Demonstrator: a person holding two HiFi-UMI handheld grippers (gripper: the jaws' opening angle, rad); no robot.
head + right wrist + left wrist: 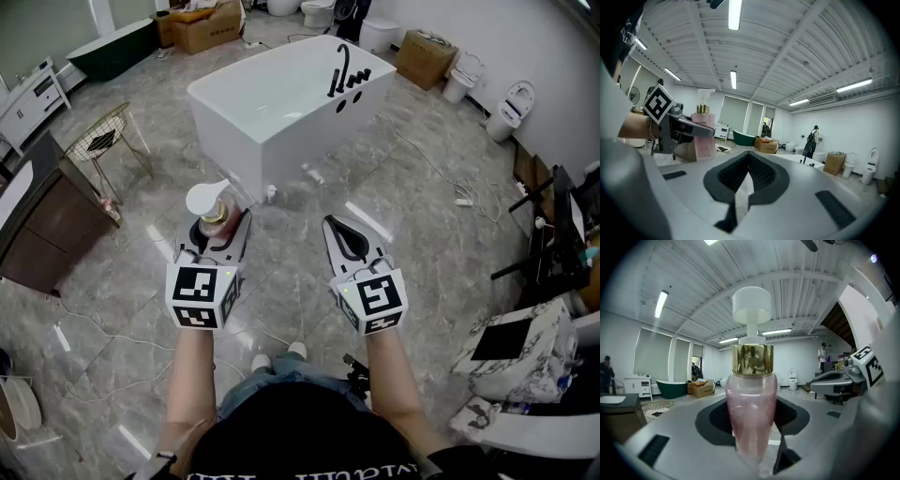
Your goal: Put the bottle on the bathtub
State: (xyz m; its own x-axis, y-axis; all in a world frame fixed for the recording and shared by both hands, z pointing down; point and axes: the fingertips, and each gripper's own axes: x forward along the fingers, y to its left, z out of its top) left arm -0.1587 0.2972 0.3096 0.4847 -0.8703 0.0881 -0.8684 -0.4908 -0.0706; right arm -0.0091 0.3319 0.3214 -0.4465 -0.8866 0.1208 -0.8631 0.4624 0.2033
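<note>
A pink pump bottle (214, 211) with a gold collar and a white pump head stands upright between the jaws of my left gripper (217, 234), which is shut on it. In the left gripper view the bottle (752, 408) fills the middle, pinched low on its body by my left gripper (752, 437). My right gripper (349, 239) hangs beside it, shut with nothing held; its tips meet in the right gripper view (738, 197), where the bottle (704, 133) shows at the left. The white bathtub (281, 103) with a black faucet (342, 70) stands ahead on the floor.
A wire basket (103, 141) and a brown cabinet (47, 225) stand at the left. Cardboard boxes (206, 23) and a green tub (117, 47) lie beyond the bathtub. Toilets (511, 108) and floor cables (450, 183) are at the right. A small bottle (312, 174) lies by the tub.
</note>
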